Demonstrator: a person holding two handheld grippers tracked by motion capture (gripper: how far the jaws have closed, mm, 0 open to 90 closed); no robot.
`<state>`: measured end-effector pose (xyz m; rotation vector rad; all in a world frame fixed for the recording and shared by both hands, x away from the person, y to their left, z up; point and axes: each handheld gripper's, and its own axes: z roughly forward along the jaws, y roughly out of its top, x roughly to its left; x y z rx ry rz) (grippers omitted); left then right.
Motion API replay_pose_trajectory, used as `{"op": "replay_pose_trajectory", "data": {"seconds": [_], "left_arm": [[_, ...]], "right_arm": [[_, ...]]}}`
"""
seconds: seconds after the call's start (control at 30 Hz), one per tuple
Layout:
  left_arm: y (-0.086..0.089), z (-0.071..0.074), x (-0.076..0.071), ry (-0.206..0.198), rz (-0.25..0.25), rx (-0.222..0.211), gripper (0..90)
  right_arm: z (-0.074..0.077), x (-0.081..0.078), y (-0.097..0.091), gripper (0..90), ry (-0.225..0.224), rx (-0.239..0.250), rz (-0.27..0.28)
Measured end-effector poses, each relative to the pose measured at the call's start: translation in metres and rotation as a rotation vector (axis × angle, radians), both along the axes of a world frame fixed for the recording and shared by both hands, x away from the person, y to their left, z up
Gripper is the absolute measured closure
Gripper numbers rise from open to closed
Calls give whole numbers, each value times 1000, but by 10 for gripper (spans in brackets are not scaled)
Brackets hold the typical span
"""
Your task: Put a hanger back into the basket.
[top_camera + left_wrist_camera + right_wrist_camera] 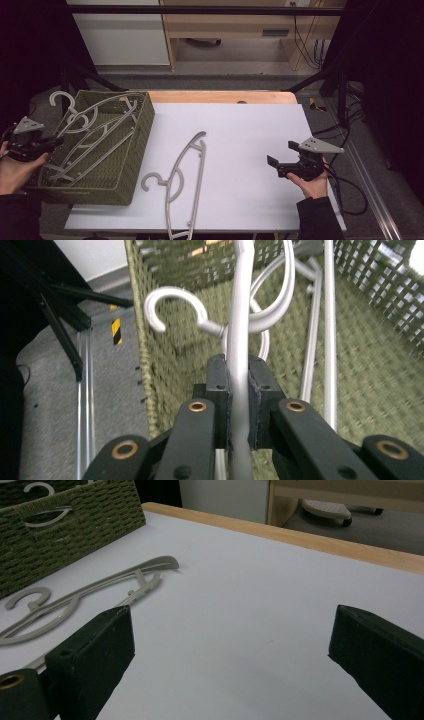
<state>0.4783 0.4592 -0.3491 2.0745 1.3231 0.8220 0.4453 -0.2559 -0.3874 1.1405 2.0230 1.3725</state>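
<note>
We find no readable writing or brand on anything here; the held hanger (239, 330) is plain pale grey plastic with a rounded hook, lying in the green woven basket (131, 165) at the table's left edge with another like it. Our left gripper (239, 390) is clamped on its thin bar, the jaws pressed against both sides. Our right gripper (230, 645) hovers over the white table (250, 130) with jaws wide apart and nothing between them, and a third hanger (182, 175) lies flat beside the basket.
</note>
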Motion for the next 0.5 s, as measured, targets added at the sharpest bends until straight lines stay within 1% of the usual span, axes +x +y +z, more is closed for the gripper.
{"op": "replay_pose_trajectory", "data": {"seconds": [0.03,0.13,0.17,0.2,0.23,0.27,0.3,0.33,0.37,0.4,0.43,0.47,0.5], "left_arm": [[-2,-4,1,13,-9,4,820],[-9,-9,5,39,-20,21,819],[-9,-9,5,39,-20,21,818],[-11,-11,7,52,-21,28,818],[-15,-15,10,87,-27,24,816],[-15,-15,10,87,-27,24,815],[-16,-17,11,95,-23,22,815],[-17,-21,14,113,-15,20,814],[-17,-24,16,147,-16,8,812],[-18,-27,18,173,-8,9,809],[-20,-30,19,185,1,18,807],[-21,-31,21,198,9,18,804],[-22,-32,21,194,13,26,803]], "right_arm": [[0,0,0,46,0,0,0],[0,0,-1,46,0,-4,3],[0,0,-1,46,0,-4,3],[0,0,-1,46,-1,-4,4],[0,0,-1,46,1,0,5],[0,0,-1,46,1,0,5],[0,0,-1,46,-1,-5,4],[0,0,-1,46,-1,-5,4],[0,0,-1,46,-2,-4,4],[0,0,-1,46,-2,-4,4],[0,0,-1,46,-2,-5,4],[0,0,-1,46,-2,-5,4],[0,-1,-1,46,-2,-5,4]]}}
